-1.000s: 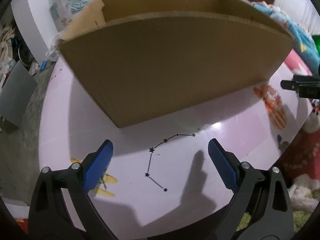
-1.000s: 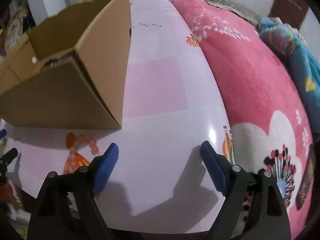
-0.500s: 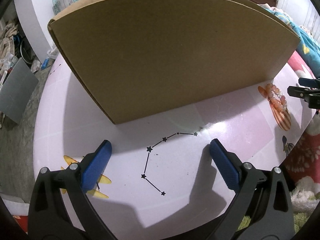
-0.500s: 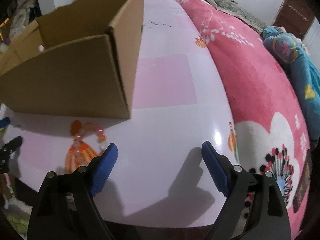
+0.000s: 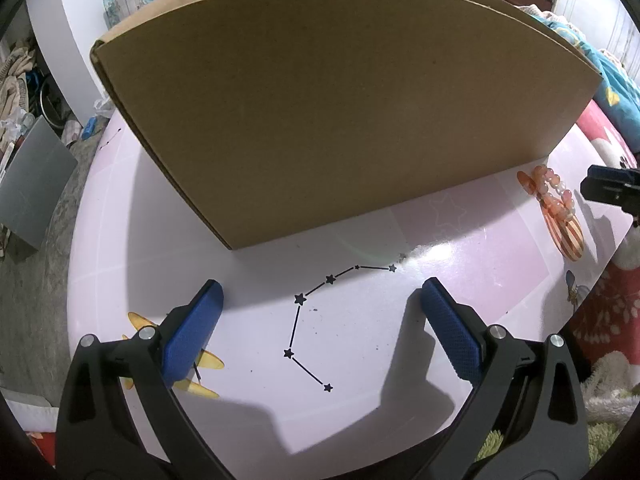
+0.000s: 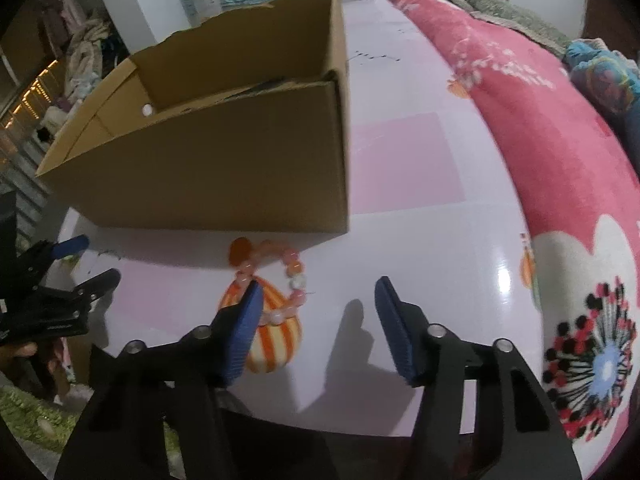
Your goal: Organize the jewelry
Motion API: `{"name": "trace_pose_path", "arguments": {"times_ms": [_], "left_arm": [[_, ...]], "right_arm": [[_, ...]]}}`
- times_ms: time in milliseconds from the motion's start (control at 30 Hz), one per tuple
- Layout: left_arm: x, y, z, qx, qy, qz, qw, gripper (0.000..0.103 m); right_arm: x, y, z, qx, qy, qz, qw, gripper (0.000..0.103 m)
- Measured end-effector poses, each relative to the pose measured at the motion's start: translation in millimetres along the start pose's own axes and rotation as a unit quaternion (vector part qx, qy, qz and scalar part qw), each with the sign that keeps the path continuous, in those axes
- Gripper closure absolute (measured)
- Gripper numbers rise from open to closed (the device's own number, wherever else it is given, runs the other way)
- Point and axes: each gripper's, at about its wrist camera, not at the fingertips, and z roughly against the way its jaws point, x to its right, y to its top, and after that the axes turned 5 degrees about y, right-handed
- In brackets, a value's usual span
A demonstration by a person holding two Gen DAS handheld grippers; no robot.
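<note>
From your left wrist, your left gripper [image 5: 320, 304] hangs with its jaws wide and nothing between them, above the pale table [image 5: 360, 340]. The cardboard box [image 5: 340, 120] fills the far side; the bead bracelet [image 5: 554, 196] lies far right.

From your right wrist, your right gripper [image 6: 318, 304] is closing, jaws at a middling gap, with nothing between them. The bracelet lies just left of them, near the box's front wall.

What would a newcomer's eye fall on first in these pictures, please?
The big open cardboard box dominates the pale pink table. Right in front of its near corner lies an orange-pink bead bracelet, over a striped balloon print. A bright pink floral blanket fills the right side.
</note>
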Motion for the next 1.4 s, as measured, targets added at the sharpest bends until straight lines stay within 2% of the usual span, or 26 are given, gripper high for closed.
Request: {"name": "trace_pose_path", "arguments": {"times_ms": [333, 767, 900, 1067, 1233, 1400], "left_arm": [[0, 0, 1, 0.003, 0.0, 0.0, 1.0, 0.007], [1, -1, 2, 0.004, 0.001, 0.0, 1.0, 0.007], [1, 0, 2, 0.005, 0.0, -0.001, 1.0, 0.007], [1, 0, 2, 0.007, -0.001, -0.003, 1.0, 0.007], [1, 0, 2, 0.007, -0.001, -0.004, 1.0, 0.007], [2, 1, 3, 0.008, -0.001, -0.004, 1.0, 0.007]], "right_arm": [[-10, -3, -10, -0.02, 0.007, 0.007, 1.0, 0.07], [-15, 8, -26, -0.03, -0.011, 0.01, 0.999, 0.077], [-16, 9, -28, -0.031, -0.025, 0.012, 0.999, 0.091], [-9, 7, -25, -0.027, -0.006, -0.013, 1.0, 0.093], [4, 13, -5, 0.006, 0.039, -0.05, 0.998, 0.093], [0, 20, 19, 0.033, 0.063, -0.05, 0.996, 0.093]]}}
